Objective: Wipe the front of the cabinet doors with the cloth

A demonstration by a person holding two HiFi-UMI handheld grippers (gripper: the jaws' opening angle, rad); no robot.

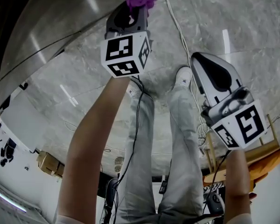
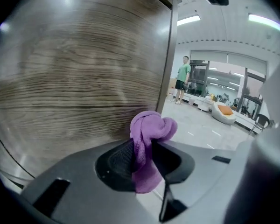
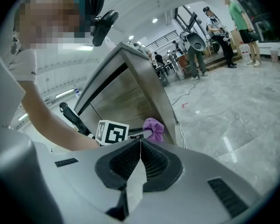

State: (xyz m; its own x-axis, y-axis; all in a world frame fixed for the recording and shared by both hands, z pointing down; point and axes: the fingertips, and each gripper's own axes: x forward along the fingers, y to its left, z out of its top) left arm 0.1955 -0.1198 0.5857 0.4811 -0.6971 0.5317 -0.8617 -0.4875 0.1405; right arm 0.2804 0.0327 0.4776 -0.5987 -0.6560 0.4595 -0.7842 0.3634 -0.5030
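- Left gripper (image 2: 144, 148) is clenched on a bunched purple cloth (image 2: 152, 125), which sticks out past the jaw tips.
- Cloth is just beside the cabinet's wood-grain door (image 2: 74, 78), near its metal-framed edge; contact cannot be told.
- Right gripper (image 3: 140, 146) hangs apart from the cabinet over the grey marble floor (image 1: 252, 31), jaws pressed together with nothing between them.

Grey marble floor (image 1: 74, 69), white cable (image 1: 179, 31) on it
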